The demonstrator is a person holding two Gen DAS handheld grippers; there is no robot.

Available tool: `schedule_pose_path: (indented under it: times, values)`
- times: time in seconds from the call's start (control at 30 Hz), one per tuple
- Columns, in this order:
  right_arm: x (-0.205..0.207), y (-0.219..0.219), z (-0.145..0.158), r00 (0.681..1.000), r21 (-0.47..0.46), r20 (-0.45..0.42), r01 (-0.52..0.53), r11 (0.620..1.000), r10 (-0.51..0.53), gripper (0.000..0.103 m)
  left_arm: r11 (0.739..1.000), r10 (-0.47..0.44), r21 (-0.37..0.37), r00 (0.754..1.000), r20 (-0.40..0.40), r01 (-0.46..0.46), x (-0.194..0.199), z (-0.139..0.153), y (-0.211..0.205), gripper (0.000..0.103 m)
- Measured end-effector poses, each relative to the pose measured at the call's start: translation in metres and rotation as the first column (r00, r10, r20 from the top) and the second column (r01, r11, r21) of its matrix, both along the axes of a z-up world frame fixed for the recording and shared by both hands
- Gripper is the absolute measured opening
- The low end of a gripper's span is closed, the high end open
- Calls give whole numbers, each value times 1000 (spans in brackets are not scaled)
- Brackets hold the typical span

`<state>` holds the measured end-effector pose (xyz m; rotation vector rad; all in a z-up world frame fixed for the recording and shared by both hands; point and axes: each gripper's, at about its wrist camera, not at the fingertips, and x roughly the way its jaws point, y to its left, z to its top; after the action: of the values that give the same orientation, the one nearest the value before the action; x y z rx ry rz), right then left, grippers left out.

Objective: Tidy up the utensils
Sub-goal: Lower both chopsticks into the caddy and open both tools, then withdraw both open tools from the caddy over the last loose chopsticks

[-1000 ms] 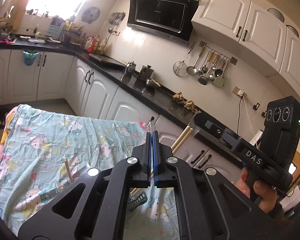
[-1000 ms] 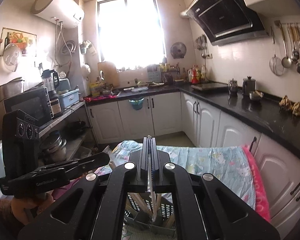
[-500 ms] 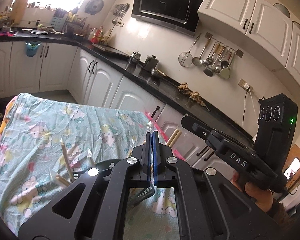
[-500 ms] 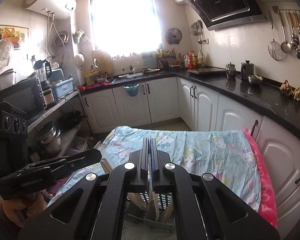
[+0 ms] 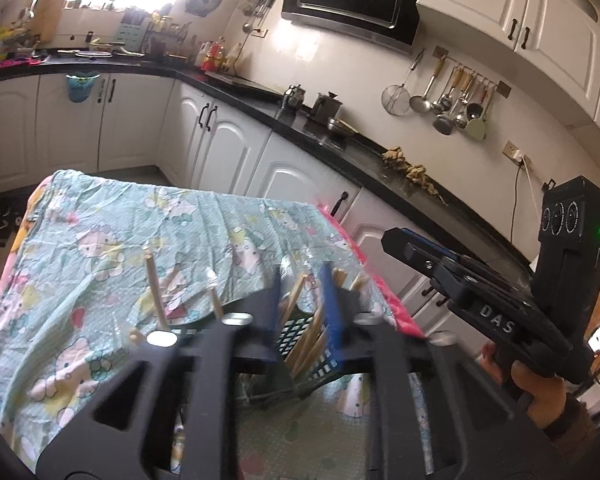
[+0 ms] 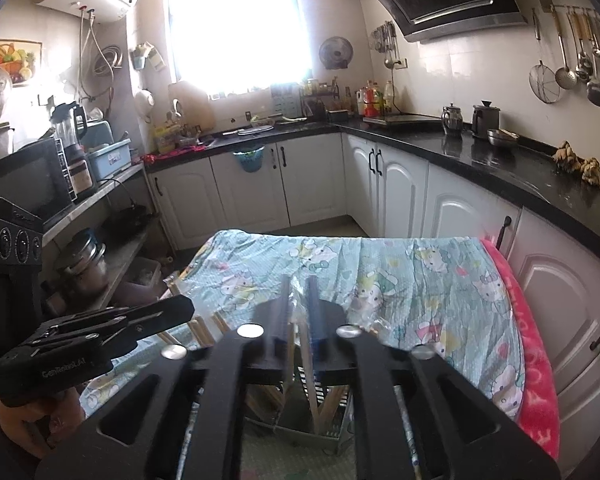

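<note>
Over a dark slotted utensil holder (image 5: 320, 368) my left gripper (image 5: 300, 280) points down, its jaws opening. Wooden chopsticks (image 5: 296, 308) in clear wrap stand in the gap, and the pads are clear of them. More chopsticks (image 5: 154, 284) stick up to its left. My right gripper (image 6: 299, 284) hangs over the same holder (image 6: 340, 436), jaws also opening. A wrapped chopstick (image 6: 306, 352) stands loose between its pads. Each gripper shows at the edge of the other's view.
The holder stands on a table under a light blue cartoon-print cloth (image 6: 400, 280) with a pink blanket edge (image 6: 532, 360) on the right. White cabinets and a black counter (image 6: 480, 160) run behind and to the right. A person's hand (image 5: 540, 392) grips the right tool.
Both grippers have sunk toward the holder and tipped further down. Their jaws, shut before on thin wrapped sticks, now stand apart.
</note>
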<state>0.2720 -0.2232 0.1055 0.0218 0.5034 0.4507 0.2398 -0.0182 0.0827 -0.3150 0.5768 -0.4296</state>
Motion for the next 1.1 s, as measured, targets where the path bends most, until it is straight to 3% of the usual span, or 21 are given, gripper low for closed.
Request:
schedule_pose_path:
  times: [0.1,0.23,0.4,0.53,0.83,1.1]
  values:
    - [-1,-2,-3,1000,1,-3,12,1000,-12,32,1000,16,8,1000,2,-16,-2,0,5,33]
    - [-5,-7,-4,1000,8,4,22,1000,-22,46,999,39,13,999,23,-40,-9,5,12,51]
    - [-14,-11,-3,999,4,18,31,1000,-31,56,998,62,5,997,50,-63,-20,12,20,80]
    - [-22,-16,-2,999,13,25,36,999,-37,64,997,82,8,994,76,-83,-32,17,26,92]
    - [-50,-24,-2,997,-4,62,54,999,-54,77,991,119,48,989,91,-124,-53,13,33,92]
    - [-76,-23,-10,995,-30,83,50,998,-48,81,989,132,58,989,73,-136,-71,-3,36,92]
